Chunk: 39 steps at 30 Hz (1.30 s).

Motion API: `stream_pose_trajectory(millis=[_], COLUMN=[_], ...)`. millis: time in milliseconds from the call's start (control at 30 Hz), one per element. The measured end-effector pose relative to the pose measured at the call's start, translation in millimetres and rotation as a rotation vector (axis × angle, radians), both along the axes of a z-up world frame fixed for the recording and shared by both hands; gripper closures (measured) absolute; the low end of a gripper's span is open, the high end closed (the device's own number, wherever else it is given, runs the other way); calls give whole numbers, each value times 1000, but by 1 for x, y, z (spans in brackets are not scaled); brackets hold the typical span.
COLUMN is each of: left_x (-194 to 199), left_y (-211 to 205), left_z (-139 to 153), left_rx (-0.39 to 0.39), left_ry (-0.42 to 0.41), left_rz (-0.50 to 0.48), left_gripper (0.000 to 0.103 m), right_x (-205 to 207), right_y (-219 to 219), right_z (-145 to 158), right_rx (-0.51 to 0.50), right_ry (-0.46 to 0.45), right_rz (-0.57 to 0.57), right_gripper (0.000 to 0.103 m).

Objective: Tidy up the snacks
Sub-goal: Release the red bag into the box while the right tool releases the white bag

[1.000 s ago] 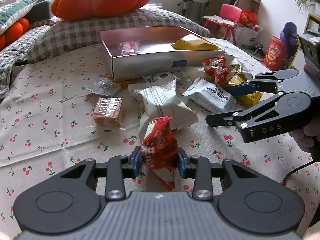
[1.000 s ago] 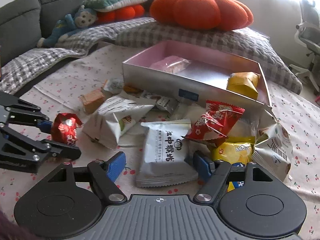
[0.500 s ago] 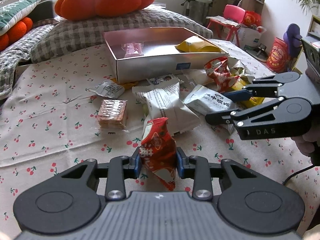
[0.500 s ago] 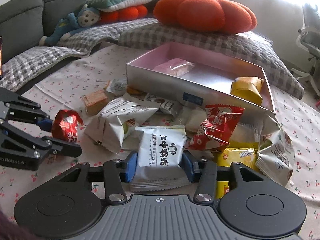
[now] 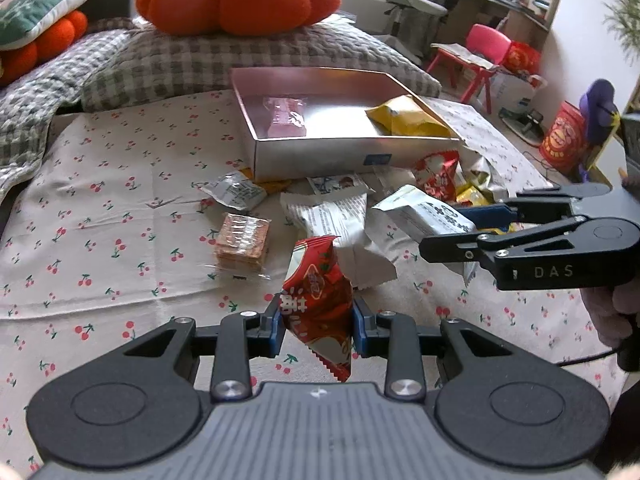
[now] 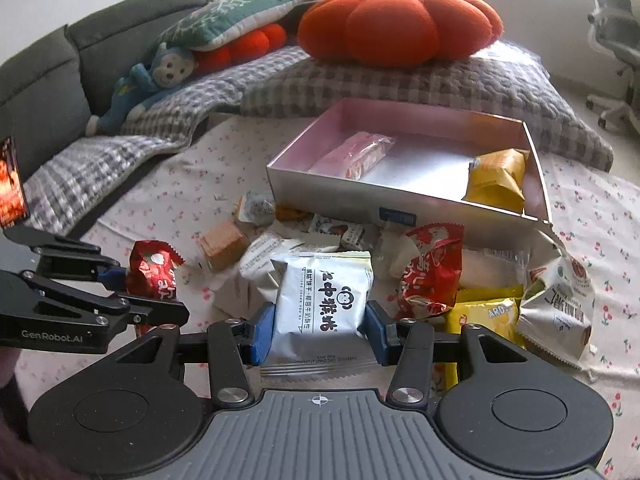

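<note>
The left gripper (image 5: 314, 326) is clenched on a red snack packet (image 5: 318, 308), held above the cherry-print cloth (image 5: 100, 208) in front of the silver box (image 5: 344, 156). The right gripper (image 6: 318, 332) grasps a white snack packet (image 6: 322, 300) between its blue pads, also in front of the box. Inside the box lie 2 snacks: a pink packet (image 5: 286, 116) and a yellow packet (image 5: 404, 120). Loose snacks crowd the cloth against the box's near wall.

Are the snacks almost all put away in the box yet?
Not yet. Only two sit in the silver box: a pink pack and a yellow pack. The left gripper holds a red packet; the right gripper holds a white packet. Many snacks lie on the cloth.
</note>
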<state>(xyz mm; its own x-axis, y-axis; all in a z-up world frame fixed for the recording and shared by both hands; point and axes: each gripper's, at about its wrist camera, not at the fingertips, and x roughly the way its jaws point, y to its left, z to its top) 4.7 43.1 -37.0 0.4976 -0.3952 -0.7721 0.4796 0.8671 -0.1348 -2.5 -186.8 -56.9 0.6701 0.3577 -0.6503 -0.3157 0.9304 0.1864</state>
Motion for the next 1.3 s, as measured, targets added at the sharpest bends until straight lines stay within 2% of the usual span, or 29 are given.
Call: stream_pose_trajectory(millis=[200, 900, 1100, 1300], left_x=[13, 74, 90, 106], left_y=[1, -25, -39, -58], left_z=[11, 42, 39, 33], left_rx=[-24, -54, -81, -140], left_ry=[53, 56, 54, 47], left_rz=[61, 186, 228, 255], left_gripper=[73, 73, 73, 73], right_x=[5, 41, 56, 75], right_y=[-4, -48, -62, -71], right_z=[14, 62, 64, 53], right_rx=[17, 137, 176, 207], right_ry=[76, 65, 55, 48], right_rz=[-50, -217, -284, -329], right_gripper=[56, 56, 56, 56])
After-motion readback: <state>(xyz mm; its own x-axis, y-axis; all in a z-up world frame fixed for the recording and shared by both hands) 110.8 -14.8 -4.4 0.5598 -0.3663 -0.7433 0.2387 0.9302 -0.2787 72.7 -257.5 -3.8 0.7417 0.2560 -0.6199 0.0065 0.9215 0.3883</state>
